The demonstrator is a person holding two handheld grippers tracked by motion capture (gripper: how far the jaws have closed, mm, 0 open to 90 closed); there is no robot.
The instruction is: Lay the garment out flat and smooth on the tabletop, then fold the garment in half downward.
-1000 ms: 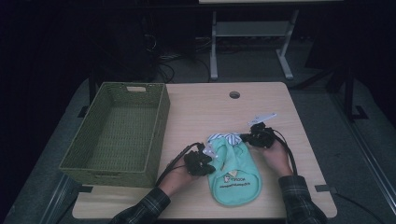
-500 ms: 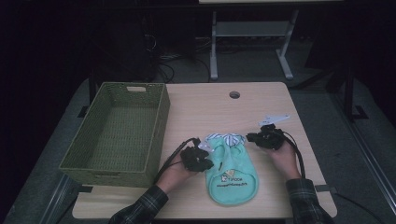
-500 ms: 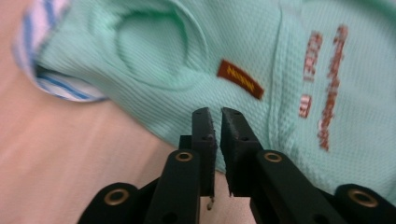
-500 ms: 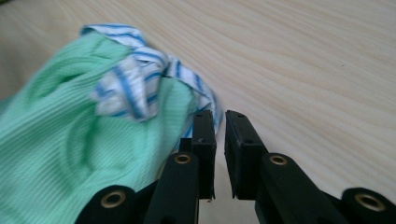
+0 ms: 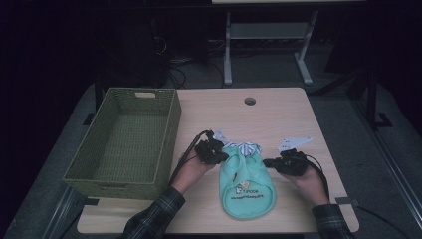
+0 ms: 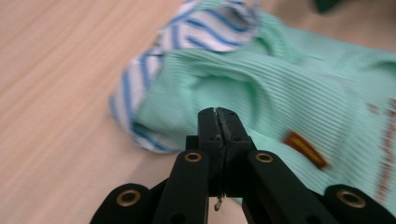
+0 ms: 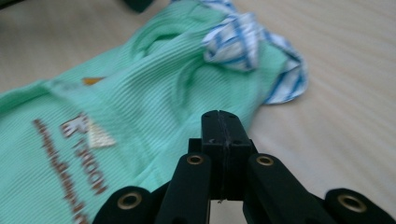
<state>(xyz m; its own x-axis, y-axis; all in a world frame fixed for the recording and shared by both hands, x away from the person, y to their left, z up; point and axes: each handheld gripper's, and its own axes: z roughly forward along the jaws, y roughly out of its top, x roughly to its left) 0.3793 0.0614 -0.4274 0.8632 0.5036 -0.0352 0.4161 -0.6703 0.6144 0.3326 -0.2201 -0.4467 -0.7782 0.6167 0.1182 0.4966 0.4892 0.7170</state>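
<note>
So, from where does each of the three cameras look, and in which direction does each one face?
High view: above the person's side, facing forward and down on the table, basket and green garment; both forearms and hands show.
Left gripper view: rides the left gripper, looking along its shut jaws at the garment's striped edge.
Right gripper view: rides the right gripper, jaws shut, facing the garment's printed side.
Both gripper views share the garment, seen from opposite sides.

Brown lettering on mint garment [image 7: 140, 116] blurred and unreadable, garment cut off by frame edges, orange tag [image 6: 306, 149] blurred
</note>
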